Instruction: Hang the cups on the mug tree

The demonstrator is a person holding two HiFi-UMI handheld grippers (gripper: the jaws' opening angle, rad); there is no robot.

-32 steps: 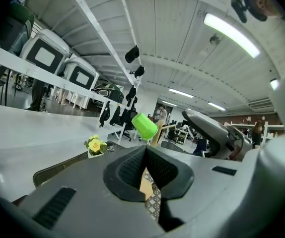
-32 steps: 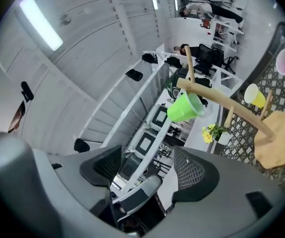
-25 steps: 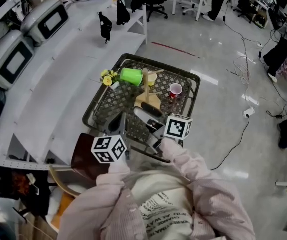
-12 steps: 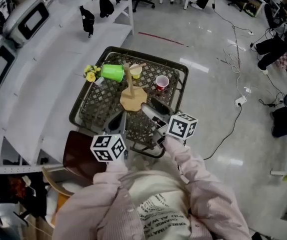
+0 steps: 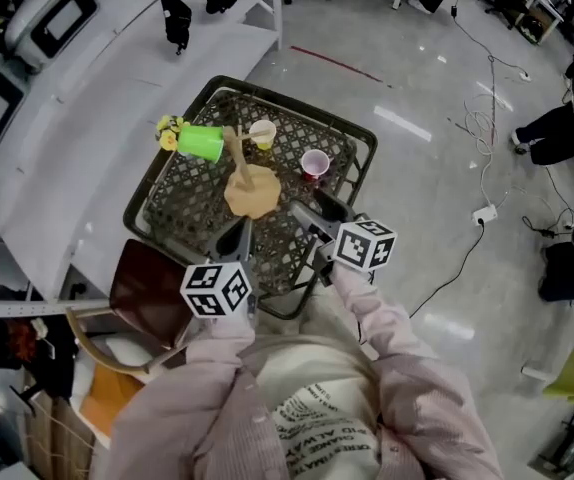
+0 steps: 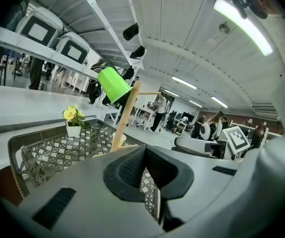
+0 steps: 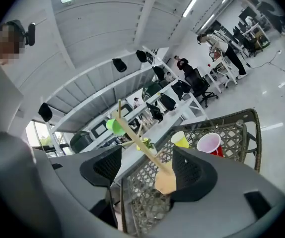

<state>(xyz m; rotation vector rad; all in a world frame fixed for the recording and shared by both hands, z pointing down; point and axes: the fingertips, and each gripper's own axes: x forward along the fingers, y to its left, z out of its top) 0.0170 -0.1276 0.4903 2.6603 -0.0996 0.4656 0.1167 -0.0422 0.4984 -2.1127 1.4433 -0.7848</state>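
A: How far along is the job?

B: One cup up, by my reading. The lime-green plastic cup (image 5: 202, 143) sits tilted on a peg of the wooden mug tree with the flat octagonal base (image 5: 250, 190), at the tree's 10 o'clock. The small yellow cup (image 5: 262, 133) stands on the dark wire-mesh table (image 5: 189, 200) at the tree's 12 o'clock. The red cup with the white inside (image 5: 314, 164) stands at 2 o'clock. Both are apart from the tree.

A: And the grippers?

B: Both are at the table's 6 o'clock edge and carry nothing. The left gripper (image 6: 143, 155) has its jaws drawn together. The right gripper (image 7: 147, 170) is released, jaws wide; the tree shows beyond the gap but isn't touched.

A: So what's next?

B: Fetching a second cup, I'd judge. The red one is nearest the right gripper — it would have to reach forward beside the tree and close on the cup's wall. Then it would lift and tip the cup onto a free peg without knocking the green one.
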